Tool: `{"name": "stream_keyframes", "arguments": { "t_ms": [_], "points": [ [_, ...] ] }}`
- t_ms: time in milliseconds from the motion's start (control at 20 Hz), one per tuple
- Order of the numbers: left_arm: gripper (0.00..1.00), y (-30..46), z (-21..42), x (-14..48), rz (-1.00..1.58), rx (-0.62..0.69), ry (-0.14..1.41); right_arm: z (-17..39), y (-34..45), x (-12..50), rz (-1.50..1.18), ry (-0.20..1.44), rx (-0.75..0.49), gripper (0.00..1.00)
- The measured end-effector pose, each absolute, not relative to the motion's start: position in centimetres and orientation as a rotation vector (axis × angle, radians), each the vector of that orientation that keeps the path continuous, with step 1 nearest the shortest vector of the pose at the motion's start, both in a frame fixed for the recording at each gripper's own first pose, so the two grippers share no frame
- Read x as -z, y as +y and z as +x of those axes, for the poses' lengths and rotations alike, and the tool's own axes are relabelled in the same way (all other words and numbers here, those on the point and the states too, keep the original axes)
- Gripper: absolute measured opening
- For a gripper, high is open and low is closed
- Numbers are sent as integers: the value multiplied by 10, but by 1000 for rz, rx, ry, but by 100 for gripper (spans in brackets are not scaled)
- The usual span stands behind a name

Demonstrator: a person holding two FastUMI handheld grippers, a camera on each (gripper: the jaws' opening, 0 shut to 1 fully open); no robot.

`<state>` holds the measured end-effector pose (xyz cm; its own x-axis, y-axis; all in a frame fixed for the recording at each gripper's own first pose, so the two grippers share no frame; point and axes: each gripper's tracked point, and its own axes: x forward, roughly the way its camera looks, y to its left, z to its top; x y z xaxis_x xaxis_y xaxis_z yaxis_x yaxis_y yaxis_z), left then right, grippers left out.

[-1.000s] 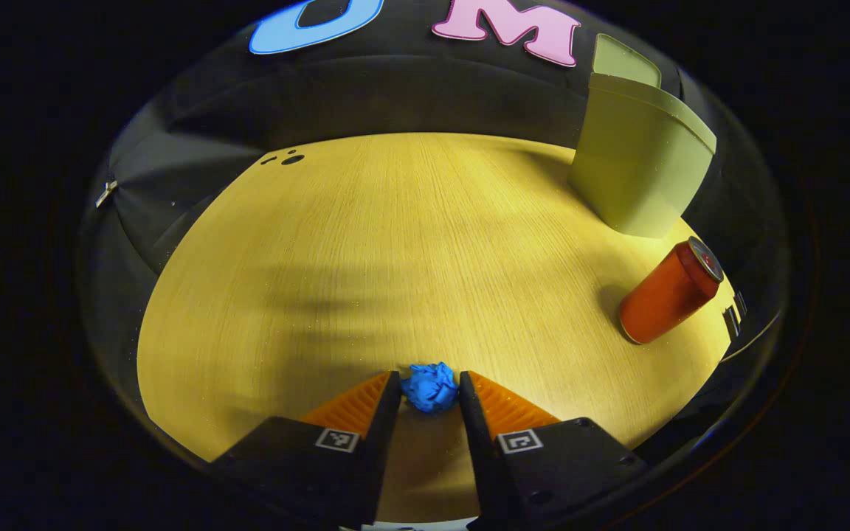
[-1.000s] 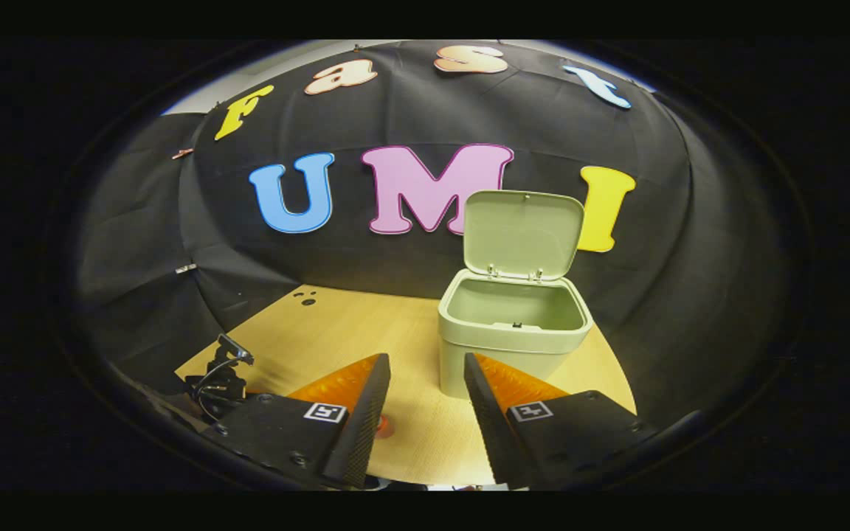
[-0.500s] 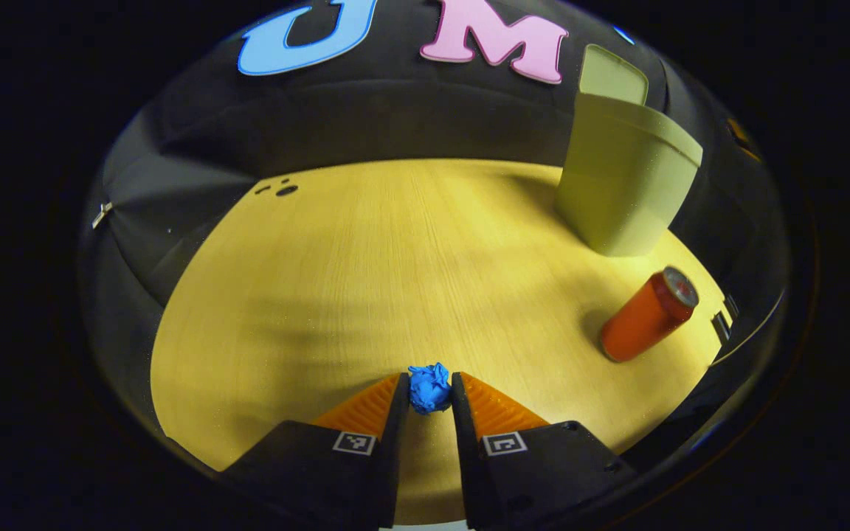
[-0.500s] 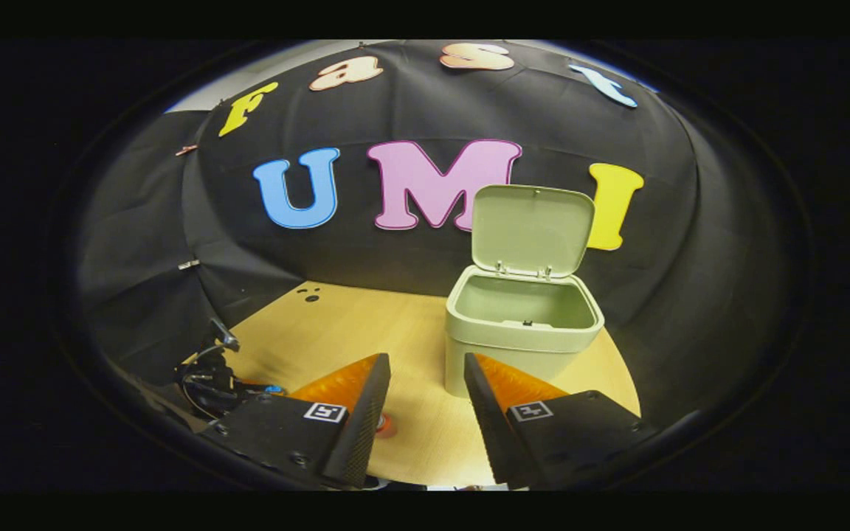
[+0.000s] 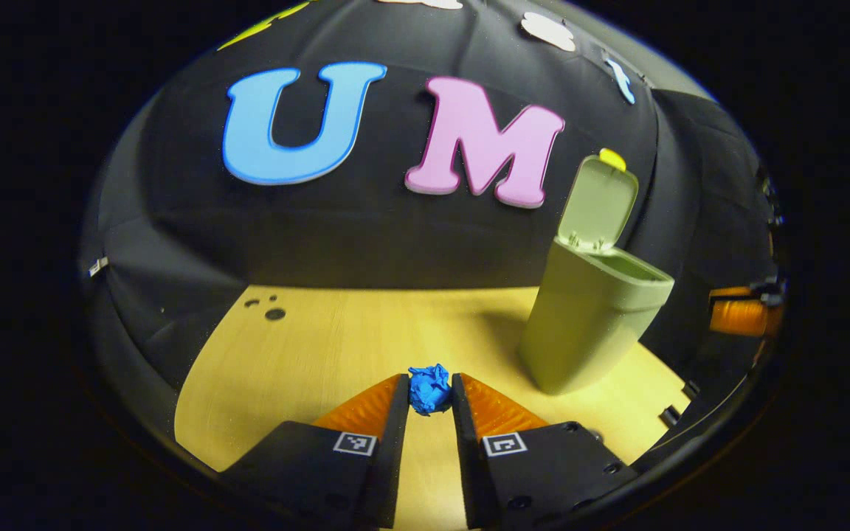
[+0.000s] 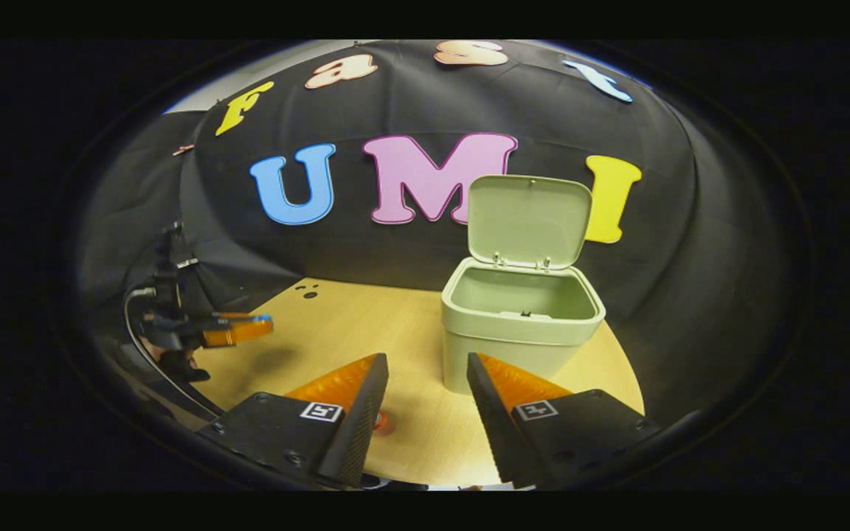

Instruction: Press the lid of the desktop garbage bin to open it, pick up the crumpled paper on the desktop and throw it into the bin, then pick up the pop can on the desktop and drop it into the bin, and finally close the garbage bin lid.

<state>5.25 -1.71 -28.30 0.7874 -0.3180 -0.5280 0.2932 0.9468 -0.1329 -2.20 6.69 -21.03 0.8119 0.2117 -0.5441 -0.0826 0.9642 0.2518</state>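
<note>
While the crumpled paper [image 5: 429, 389] is pinched between both fingers of the left gripper [image 5: 429, 398], it is held above the table [image 5: 336, 346], left of the garbage bin [image 5: 587, 324]. The bin's lid [image 6: 528, 221] is stood up (fully open). The right gripper [image 6: 425, 383] is held in front of the bin, jaws parted and empty, a red bit of the pop can [image 6: 381, 422] being glimpsed beside one finger.

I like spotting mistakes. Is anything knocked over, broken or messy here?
Nothing stands out. The bin stands upright with its lid open, and the left gripper holds the blue crumpled paper above the table.
</note>
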Motion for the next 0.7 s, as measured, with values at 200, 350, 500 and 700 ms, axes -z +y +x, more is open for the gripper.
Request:
{"name": "stream_keyframes", "arguments": {
  "t_ms": [200, 350, 500, 700],
  "points": [
    [42, -54, 87, 225, -80, 401, 454, -32, 72, 224, 236, 638, -169, 74],
    [38, -88, 104, 192, -116, 464, 395, -39, 75, 230, 243, 659, -174, 74],
    [38, -125, 120, 173, -117, 543, 352, -42, 76, 233, 249, 671, -174, 74],
    [38, -182, 129, 157, -87, 664, 305, -49, 75, 235, 242, 677, -163, 74]
  ]
}}
